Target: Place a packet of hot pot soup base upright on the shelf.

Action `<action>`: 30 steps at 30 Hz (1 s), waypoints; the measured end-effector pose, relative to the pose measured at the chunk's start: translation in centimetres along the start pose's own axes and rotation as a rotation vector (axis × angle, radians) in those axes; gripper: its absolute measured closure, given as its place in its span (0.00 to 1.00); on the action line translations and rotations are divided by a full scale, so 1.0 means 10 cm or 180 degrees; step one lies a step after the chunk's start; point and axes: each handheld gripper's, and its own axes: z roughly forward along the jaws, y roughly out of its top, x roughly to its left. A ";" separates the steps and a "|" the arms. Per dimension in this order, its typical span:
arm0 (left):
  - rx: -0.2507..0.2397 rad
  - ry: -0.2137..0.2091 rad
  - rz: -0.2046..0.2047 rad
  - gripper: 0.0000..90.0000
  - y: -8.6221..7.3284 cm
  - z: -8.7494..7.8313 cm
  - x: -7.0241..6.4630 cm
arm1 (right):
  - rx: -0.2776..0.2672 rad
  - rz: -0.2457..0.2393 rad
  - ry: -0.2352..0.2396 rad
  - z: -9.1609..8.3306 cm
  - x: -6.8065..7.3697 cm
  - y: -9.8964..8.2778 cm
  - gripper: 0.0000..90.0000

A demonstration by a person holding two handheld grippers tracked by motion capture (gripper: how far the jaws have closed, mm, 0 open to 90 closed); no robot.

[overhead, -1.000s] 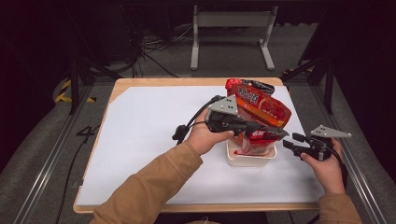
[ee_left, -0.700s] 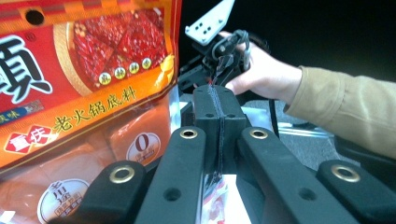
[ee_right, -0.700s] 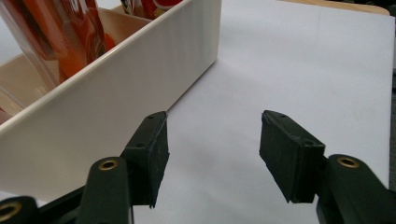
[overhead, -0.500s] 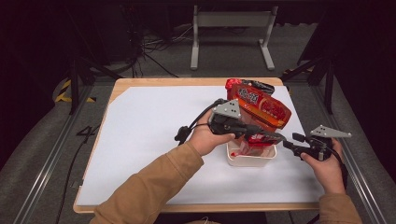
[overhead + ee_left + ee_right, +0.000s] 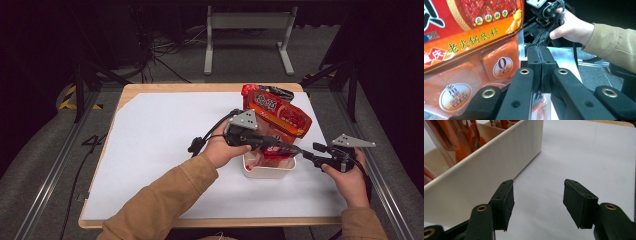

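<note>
**Red pouch standing in a white tub, one gripper pinched on it, the other waiting alongside**

At the right half of the white-topped table [image 5: 150, 150] sits a small white tub [image 5: 267, 171], and a big red and orange food pouch [image 5: 277, 112] stands in it, leaning back and away from the person so its top edge points toward the far side of the table. The pouch carries Chinese lettering on an orange band, and through its clear lower part I can see smaller orange sachets packed inside.

The left gripper [image 5: 295, 148] comes in from the left, held in the person's left hand [image 5: 220, 150], and reaches across the top of the tub. Its jaws are pressed tight together; in the left gripper view the two black pads meet flat, right at the pouch's clear side edge [image 5: 520, 42]. A thin bit of that edge seems caught between them, though from here I cannot be sure how much.

The right gripper [image 5: 311, 159] rests low at the tub's right side, in the person's right hand [image 5: 350, 177]. Its jaws stand spread, with nothing but bare table surface between them. The left pad [image 5: 505, 202] sits just beside the tub's outer wall [image 5: 486, 182], close to it, and I cannot tell whether it touches.
</note>
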 end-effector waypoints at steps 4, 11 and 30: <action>0.0012 0.0017 -0.0024 0.99 -0.05 -0.02 0.02 | 0.0004 0.0004 0.0003 0.00 0.00 0.00 0.47; -0.0009 0.0094 -0.0134 0.94 -0.17 -0.14 0.06 | 0.0007 0.0008 0.0007 0.01 0.00 0.00 0.47; -0.0121 0.0268 -0.0271 0.35 -0.19 -0.31 -0.07 | -0.0025 -0.0007 0.0086 0.11 0.04 0.09 0.44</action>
